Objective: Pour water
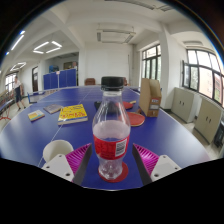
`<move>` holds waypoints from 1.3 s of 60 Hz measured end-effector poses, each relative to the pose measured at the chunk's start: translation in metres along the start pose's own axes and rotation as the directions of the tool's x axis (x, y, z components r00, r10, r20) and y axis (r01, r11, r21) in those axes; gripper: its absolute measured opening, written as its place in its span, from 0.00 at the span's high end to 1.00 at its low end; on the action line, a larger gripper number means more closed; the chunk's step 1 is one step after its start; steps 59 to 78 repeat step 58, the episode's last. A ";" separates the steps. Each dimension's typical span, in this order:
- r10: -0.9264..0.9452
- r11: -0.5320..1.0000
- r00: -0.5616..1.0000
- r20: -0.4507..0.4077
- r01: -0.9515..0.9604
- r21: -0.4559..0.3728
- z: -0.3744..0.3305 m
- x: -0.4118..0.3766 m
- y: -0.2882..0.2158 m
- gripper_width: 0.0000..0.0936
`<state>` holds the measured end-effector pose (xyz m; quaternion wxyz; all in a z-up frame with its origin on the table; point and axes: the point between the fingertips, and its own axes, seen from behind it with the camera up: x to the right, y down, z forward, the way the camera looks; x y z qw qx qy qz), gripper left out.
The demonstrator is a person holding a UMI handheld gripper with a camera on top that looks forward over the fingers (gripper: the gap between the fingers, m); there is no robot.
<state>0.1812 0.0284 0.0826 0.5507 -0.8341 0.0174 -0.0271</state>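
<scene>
Your claw (110, 160) was closed on the water bottle (111, 130), with both magenta pads (79, 156) pressing its lower body just under the red label. The bottle stood upright between the fingers, its black cap (113, 83) on, with water filling it to about the shoulder. Whether its base rested on the blue table (40, 135) or hung just clear of it, you could not tell from this view.

Judging by the cap, the pour itself had not begun; you were in the carrying or positioning step. To do it well, you needed to keep the bottle plumb and the squeeze even, because a thin plastic wall gives under pressure and a low grip lets a full bottle tip at the top. The cap would have to come off before any water could flow, and no cup or other receiver was plain in view, so you had to find one first.

For room, you had open blue table directly ahead and to the left of the bottle. A white bowl-like thing (56, 150) sat just beside the left finger, so a leftward swing risked a knock. A yellow book (72, 114) lay further out on the left, a red disc (135, 119) lay just behind the bottle to the right, and a brown box (150, 98) stood beyond that. The table's right edge ran close by, so moves to that side deserved care.
</scene>
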 end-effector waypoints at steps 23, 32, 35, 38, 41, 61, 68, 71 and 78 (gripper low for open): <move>-0.009 0.997 0.996 -0.094 0.001 -0.079 -0.208 -0.036 -0.009 0.09; -0.018 0.997 0.994 -0.111 0.009 -0.079 -0.307 -0.062 -0.007 0.09; -0.013 0.997 0.993 -0.116 0.005 -0.075 -0.336 -0.070 -0.004 0.09; -0.010 0.997 0.993 -0.121 0.001 -0.072 -0.350 -0.075 -0.001 0.09; -0.012 0.998 0.993 -0.121 0.004 -0.064 -0.375 -0.082 0.001 0.09; 0.002 1.000 0.992 -0.125 -0.006 -0.029 -0.428 -0.098 0.005 0.09; 0.002 1.000 0.992 -0.125 -0.006 -0.029 -0.428 -0.098 0.005 0.09; 0.002 1.000 0.992 -0.125 -0.006 -0.029 -0.428 -0.098 0.005 0.09; 0.002 1.000 0.992 -0.125 -0.006 -0.029 -0.428 -0.098 0.005 0.09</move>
